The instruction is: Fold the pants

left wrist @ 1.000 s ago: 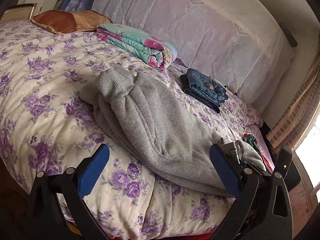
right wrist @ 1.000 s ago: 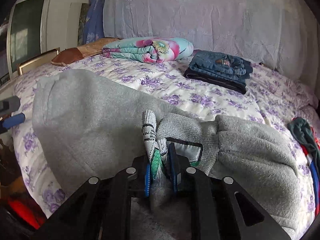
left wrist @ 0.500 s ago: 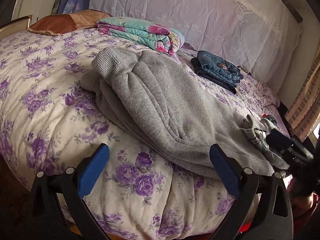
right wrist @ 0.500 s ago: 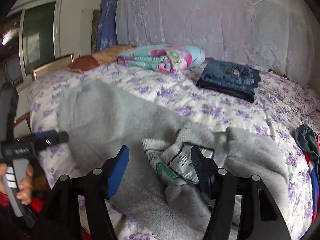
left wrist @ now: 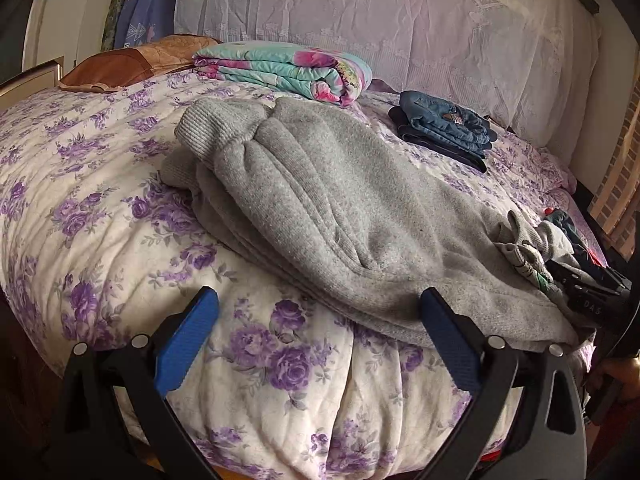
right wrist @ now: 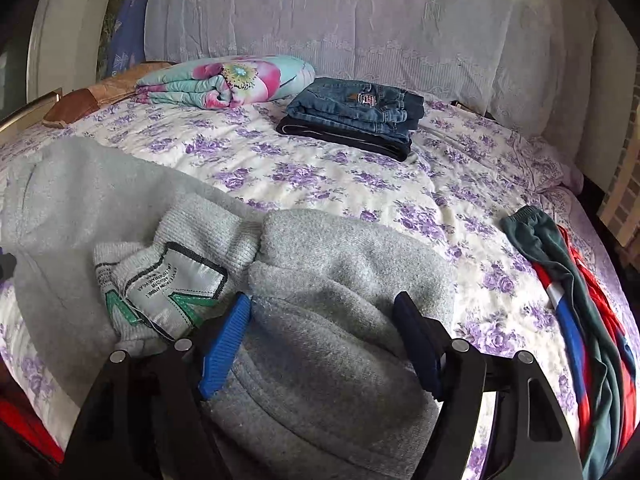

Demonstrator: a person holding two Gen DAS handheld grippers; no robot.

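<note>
pants [left wrist: 332, 208] lie along near part of bed [left wrist: 80, 184]. folded blanket [left wrist: 288, 70] behind pants, near headboard cover [left wrist: 420, 28]. jeans stack [right wrist: 356, 114] right of blanket. pillow [left wrist: 128, 62] left of blanket. striped garment [right wrist: 572, 300] at bed's right edge, apart from pants.

The gray pants [left wrist: 340, 216] are taking up the front of the bed [left wrist: 80, 184]. Bare quilt is lying open to their left. Folded jeans [right wrist: 356, 114], a rolled blanket [left wrist: 288, 70] and striped clothes [right wrist: 580, 312] are blocking the back and right.
</note>
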